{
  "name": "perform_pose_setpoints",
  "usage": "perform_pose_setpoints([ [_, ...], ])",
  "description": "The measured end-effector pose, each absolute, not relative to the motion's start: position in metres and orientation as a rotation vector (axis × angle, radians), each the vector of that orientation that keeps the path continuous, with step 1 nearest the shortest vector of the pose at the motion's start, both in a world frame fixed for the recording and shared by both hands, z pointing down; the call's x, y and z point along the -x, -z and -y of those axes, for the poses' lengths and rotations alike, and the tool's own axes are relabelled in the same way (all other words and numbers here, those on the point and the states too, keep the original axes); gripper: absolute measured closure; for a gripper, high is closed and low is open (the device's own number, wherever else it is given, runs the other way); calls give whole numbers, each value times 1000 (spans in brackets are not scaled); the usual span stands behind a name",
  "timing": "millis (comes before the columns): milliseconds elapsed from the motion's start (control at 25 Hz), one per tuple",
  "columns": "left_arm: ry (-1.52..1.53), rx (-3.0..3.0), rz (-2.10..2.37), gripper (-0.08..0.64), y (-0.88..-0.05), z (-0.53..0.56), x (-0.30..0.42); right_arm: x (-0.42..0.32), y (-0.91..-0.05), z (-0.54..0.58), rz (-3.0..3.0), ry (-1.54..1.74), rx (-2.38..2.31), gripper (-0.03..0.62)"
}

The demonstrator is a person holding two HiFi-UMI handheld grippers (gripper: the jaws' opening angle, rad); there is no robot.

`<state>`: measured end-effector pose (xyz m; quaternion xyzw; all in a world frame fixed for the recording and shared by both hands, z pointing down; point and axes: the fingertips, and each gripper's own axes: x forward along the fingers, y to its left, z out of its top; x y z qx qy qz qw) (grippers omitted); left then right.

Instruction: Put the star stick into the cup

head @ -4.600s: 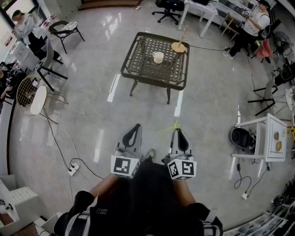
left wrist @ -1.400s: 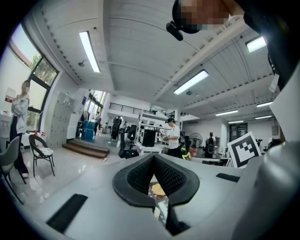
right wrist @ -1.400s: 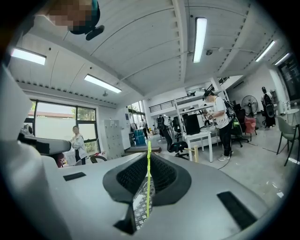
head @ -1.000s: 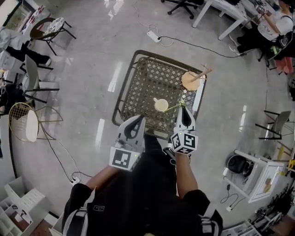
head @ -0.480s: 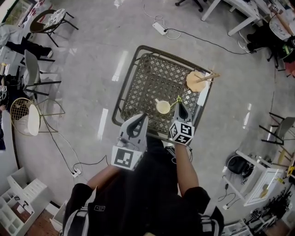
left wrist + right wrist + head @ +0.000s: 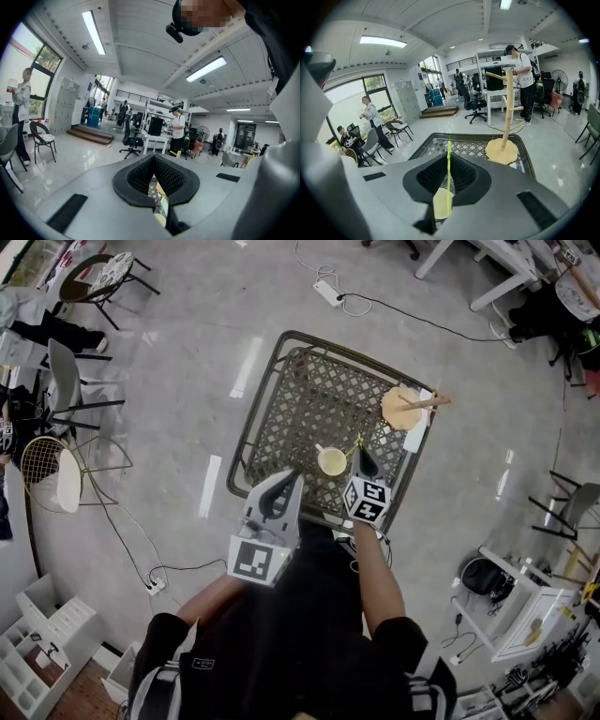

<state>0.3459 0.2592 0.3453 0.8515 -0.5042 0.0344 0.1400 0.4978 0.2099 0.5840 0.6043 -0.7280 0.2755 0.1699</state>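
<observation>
**Star stick held beside the cup**

The right gripper [image 6: 449, 161] has its fingers closed on the thin yellow-green star stick [image 6: 448, 145], which rises upright from between them. The pale cup [image 6: 331, 462] stands on the lattice table [image 6: 309, 395], just beside these fingers and under the stick's lower part. The left gripper [image 6: 286, 486], fingers together on nothing, hangs over the table's near edge. A wooden stand [image 6: 403, 407] occupies the far right corner.

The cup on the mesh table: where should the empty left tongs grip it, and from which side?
Probably the near-left rim wall, with the left tongs coming down from above on that side. The cup stands upright, mouth open; its small handle points to the far left, and the right tongs hold the star stick at its right.
</observation>
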Motion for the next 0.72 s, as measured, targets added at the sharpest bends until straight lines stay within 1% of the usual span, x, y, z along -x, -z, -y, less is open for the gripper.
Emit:
perform_pose_setpoints([
  [720, -100, -2425, 1519, 543, -343, -275, -327, -495, -606, -202, 2032, -833, -1670, 569],
])
